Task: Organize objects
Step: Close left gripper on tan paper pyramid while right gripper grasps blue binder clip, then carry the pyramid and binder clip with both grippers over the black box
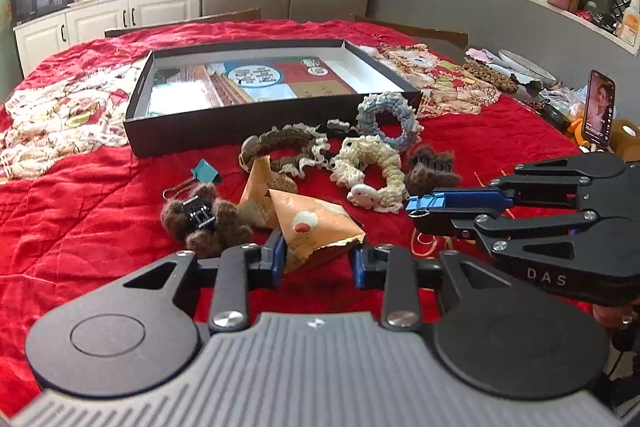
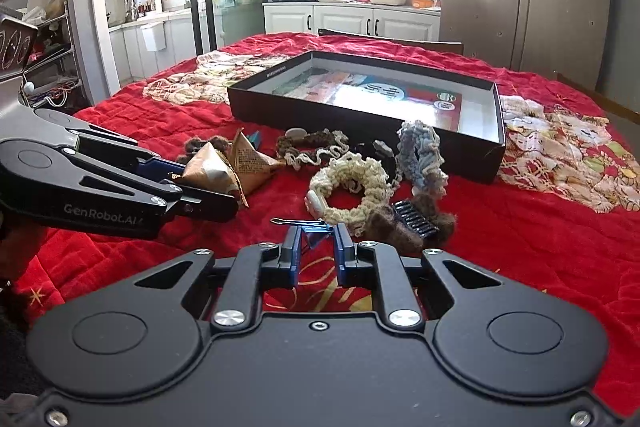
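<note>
My left gripper [image 1: 320, 255] is shut on an orange triangular snack packet [image 1: 316, 227], also seen in the right wrist view [image 2: 212, 171]. My right gripper [image 2: 316, 243] is shut on a blue binder clip [image 2: 314, 231], seen from the left wrist view [image 1: 426, 203]. On the red cloth lie a second packet [image 1: 256, 195], a teal binder clip [image 1: 204, 173], a brown furry hair claw [image 1: 200, 219], another brown claw [image 2: 416, 219], and brown [image 1: 288, 151], cream [image 1: 368, 171] and blue [image 1: 388, 121] scrunchies. A black shallow box [image 1: 200, 125] lies open behind them.
A phone [image 1: 598, 109] stands upright at the table's right edge beside a plate [image 1: 524, 63] and clutter. Patterned lace mats [image 1: 48, 119] lie left and right of the box. White cabinets and shelves stand beyond the table.
</note>
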The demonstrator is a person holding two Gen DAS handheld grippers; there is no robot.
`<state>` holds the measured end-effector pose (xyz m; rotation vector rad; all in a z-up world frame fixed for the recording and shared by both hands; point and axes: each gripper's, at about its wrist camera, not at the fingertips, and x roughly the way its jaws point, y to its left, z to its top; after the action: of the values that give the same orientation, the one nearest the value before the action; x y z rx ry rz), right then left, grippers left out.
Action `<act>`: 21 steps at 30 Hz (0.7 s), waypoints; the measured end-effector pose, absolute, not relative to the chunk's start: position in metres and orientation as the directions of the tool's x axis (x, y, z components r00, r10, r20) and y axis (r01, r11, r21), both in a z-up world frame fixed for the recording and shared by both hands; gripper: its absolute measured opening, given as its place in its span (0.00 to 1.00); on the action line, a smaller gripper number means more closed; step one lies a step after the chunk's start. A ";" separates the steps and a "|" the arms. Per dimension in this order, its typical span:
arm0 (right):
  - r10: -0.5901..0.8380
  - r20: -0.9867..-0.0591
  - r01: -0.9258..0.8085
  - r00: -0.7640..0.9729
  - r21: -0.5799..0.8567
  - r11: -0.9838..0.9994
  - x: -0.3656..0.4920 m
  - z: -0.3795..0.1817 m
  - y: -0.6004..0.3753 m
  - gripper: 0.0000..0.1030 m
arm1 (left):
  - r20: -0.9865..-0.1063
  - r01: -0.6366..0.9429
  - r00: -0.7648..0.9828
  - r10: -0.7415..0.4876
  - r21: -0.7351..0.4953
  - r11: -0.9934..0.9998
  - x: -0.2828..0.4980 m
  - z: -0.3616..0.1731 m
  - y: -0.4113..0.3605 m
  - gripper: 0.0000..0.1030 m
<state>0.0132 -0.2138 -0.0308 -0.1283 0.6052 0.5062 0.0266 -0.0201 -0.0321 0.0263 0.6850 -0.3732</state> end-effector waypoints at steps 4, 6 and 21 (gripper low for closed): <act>0.420 -0.566 -0.494 0.710 0.025 0.869 0.013 -0.026 -0.214 0.16 | -0.611 0.352 0.717 -0.335 -0.096 0.931 0.025 -0.027 -0.020 0.34; 0.423 -0.560 -0.496 0.712 0.025 0.868 0.014 -0.023 -0.214 0.16 | -0.603 0.355 0.724 -0.335 -0.092 0.930 0.026 -0.023 -0.020 0.34; 0.389 -0.482 -0.458 0.785 -0.029 0.888 0.069 0.017 -0.206 0.16 | -0.538 0.313 0.791 -0.291 -0.054 0.948 0.081 0.012 -0.009 0.34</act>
<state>0.0691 -0.2061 0.0167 -0.1476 0.4867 0.4590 0.0813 -0.0086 0.0116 0.0386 0.5726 -0.3249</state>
